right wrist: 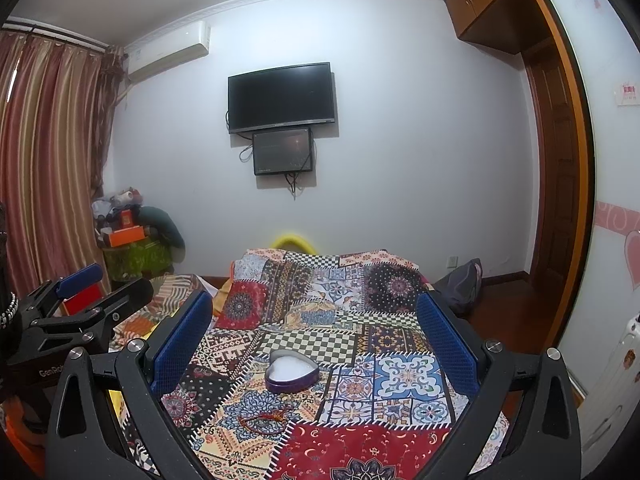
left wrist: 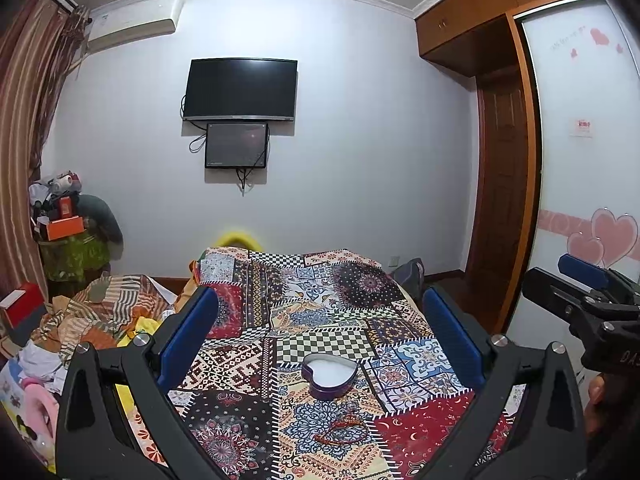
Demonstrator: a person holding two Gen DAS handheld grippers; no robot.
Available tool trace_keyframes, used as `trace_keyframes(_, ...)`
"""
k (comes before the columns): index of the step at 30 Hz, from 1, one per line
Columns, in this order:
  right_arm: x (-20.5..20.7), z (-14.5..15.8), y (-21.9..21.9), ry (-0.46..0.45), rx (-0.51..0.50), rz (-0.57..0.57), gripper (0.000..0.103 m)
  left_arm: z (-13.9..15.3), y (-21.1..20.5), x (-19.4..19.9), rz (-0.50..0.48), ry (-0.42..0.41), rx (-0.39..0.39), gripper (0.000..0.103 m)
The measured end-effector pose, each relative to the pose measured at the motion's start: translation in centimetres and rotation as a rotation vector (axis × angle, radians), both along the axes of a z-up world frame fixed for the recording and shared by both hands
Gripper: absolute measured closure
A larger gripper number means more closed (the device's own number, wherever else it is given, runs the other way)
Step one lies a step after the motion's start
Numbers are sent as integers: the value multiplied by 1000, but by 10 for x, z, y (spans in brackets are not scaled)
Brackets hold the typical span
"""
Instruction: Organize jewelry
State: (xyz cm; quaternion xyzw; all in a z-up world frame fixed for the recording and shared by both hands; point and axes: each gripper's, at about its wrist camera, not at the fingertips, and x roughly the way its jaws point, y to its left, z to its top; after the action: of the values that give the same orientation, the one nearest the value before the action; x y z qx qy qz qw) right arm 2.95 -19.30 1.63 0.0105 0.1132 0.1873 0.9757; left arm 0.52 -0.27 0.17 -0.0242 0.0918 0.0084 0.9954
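A purple heart-shaped box [left wrist: 329, 374] with a white lining sits open on the patchwork cloth [left wrist: 320, 312]; it also shows in the right wrist view [right wrist: 291, 370]. A red cord bracelet [left wrist: 340, 432] lies on the cloth just in front of the box, also seen in the right wrist view [right wrist: 262, 422]. My left gripper [left wrist: 320, 328] is open and empty, held above the cloth with the box between its blue pads. My right gripper [right wrist: 316, 332] is open and empty in the same pose. Each gripper shows at the edge of the other's view.
The patchwork cloth covers a table or bed that ends toward the far wall. A heap of clothes and fabric [left wrist: 100, 316] lies at the left. A wooden wardrobe and door [left wrist: 500, 200] stand at the right. A TV [left wrist: 240, 90] hangs on the wall.
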Motion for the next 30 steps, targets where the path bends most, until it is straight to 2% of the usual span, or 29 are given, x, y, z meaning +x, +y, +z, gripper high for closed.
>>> trace_keyframes(30,1,1,-1,7,2,3,2,-6,-1,2,2,10,-11,0)
